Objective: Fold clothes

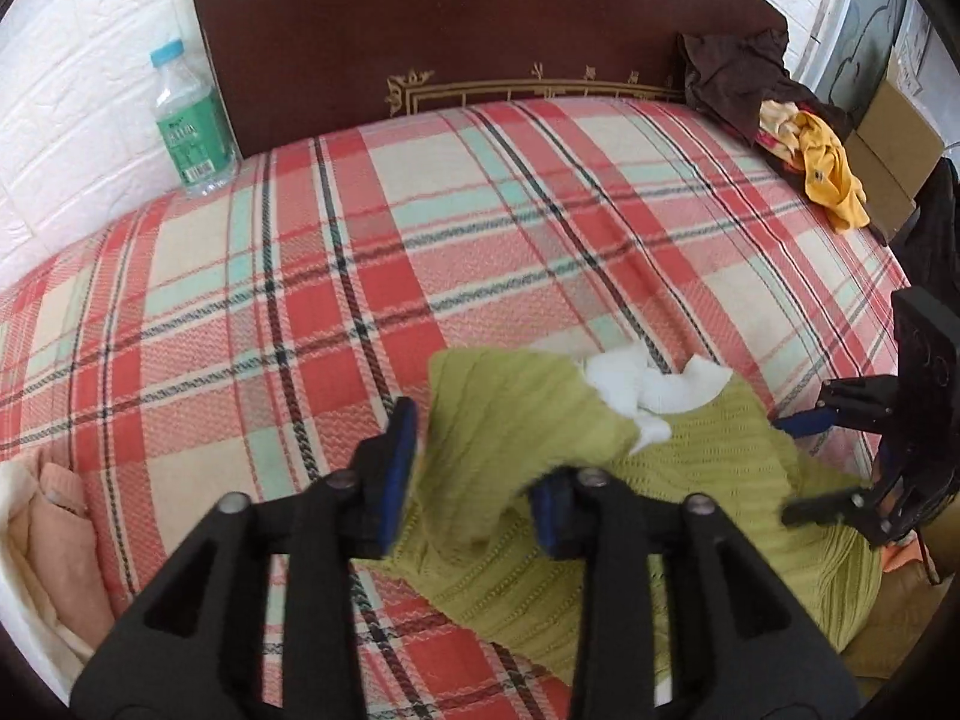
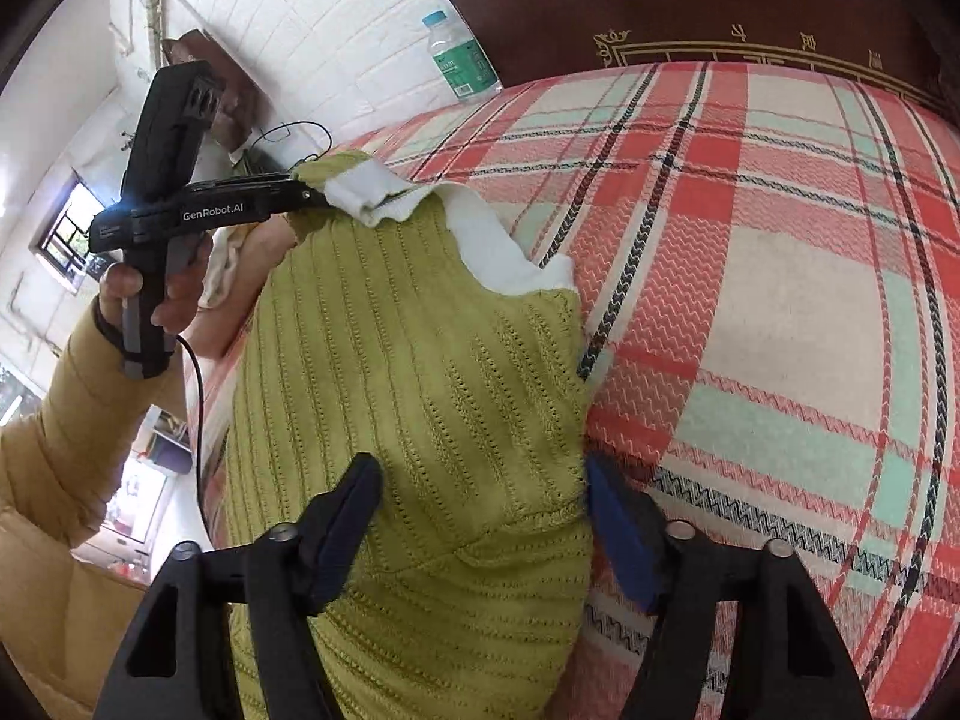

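A green knit sweater (image 1: 528,420) with a white collar (image 1: 648,387) lies on the plaid bed (image 1: 360,276). My left gripper (image 1: 474,480) is open, its blue pads either side of a raised fold of the sweater. In the right wrist view the sweater (image 2: 414,372) fills the left half and its white collar (image 2: 384,192) lies next to the left gripper's (image 2: 300,195) tips. My right gripper (image 2: 486,516) is open, straddling the sweater's lower part with a finger on each side. It also shows at the right edge of the left wrist view (image 1: 798,462).
A water bottle (image 1: 189,120) stands at the bed's far left by the dark headboard (image 1: 480,30). A pile of dark and yellow clothes (image 1: 798,138) lies at the far right corner beside a cardboard box (image 1: 894,144). Peach fabric (image 1: 54,528) lies at the left edge.
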